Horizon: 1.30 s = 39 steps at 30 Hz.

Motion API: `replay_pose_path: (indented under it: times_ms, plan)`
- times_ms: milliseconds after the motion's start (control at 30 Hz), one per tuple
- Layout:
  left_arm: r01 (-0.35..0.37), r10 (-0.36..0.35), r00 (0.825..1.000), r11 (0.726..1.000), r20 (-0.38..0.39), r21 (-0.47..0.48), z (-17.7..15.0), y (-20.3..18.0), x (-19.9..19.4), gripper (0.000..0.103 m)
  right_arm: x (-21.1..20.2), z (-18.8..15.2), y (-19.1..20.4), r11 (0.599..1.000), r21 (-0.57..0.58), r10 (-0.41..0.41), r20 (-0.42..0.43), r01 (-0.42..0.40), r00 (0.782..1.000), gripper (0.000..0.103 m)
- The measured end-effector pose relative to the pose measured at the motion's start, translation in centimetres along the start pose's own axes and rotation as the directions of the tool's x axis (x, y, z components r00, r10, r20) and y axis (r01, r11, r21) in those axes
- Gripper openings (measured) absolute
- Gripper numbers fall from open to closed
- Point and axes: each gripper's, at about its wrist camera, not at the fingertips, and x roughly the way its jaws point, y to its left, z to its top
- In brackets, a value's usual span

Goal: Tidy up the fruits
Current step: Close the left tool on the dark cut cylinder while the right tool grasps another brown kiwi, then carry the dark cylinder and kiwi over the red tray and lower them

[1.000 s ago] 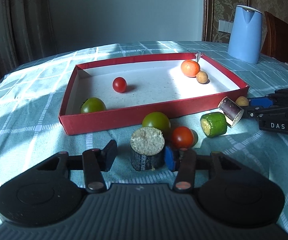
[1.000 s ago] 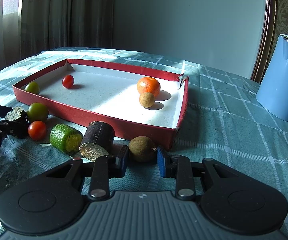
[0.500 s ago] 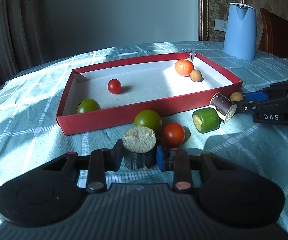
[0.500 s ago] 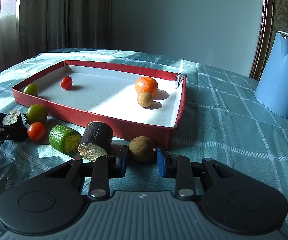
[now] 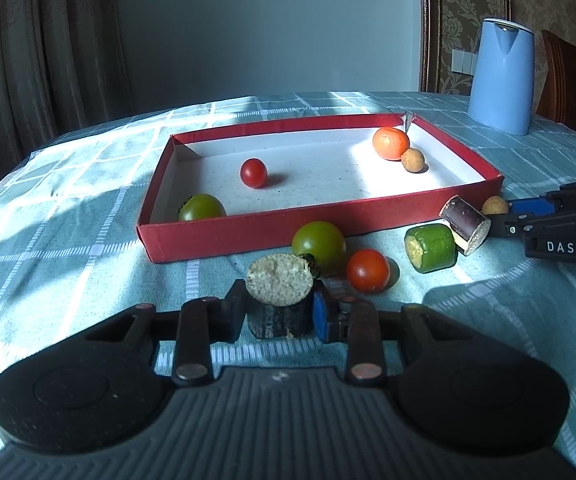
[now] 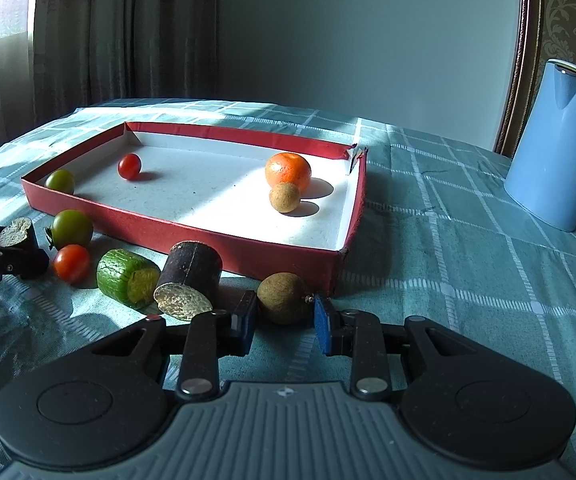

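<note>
Nearest, the left gripper (image 5: pixel 279 316) is clamped on the dark cane piece (image 5: pixel 280 300) standing on the tablecloth (image 5: pixel 88 248). The right gripper (image 6: pixel 285 320) has its jaws apart around the brown longan (image 6: pixel 284 297) – seemingly not yet touching. Beyond lies the red tray (image 5: pixel 248 232) – each piece should be lifted clear of its front wall before release.
</note>
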Motion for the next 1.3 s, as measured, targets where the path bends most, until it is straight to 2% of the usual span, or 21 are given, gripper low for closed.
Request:
replay_pose_path:
  times_ms: [233, 733, 1133, 1300]
  plan:
    - [-0.045, 0.047, 0.998, 0.997, 0.030, -0.064, 0.1, 0.9, -0.7, 0.031, 0.0, 0.0, -0.1, 1.000, 0.004, -0.001, 0.000, 0.001, 1.000, 0.029]
    - [-0.015, 0.018, 0.998, 0.999, 0.065, -0.045, 2.3, -0.6, -1.3, 0.031, -0.5, 0.0, 0.0, 1.000, 0.008, -0.003, 0.019, 0.002, 1.000, 0.029]
    - [-0.024, 0.027, 0.998, 0.998, 0.052, -0.059, 4.5, -1.0, 0.9, 0.031, -1.9, 0.3, -0.7, 0.999, 0.043, -0.032, 0.098, 0.028, 0.995, 0.029]
    - [-0.047, 0.050, 0.998, 0.996, 0.046, -0.076, 5.9, -0.7, 2.3, 0.031, -2.4, 1.7, -1.4, 0.997, 0.064, -0.052, 0.137, 0.043, 0.989, 0.029]
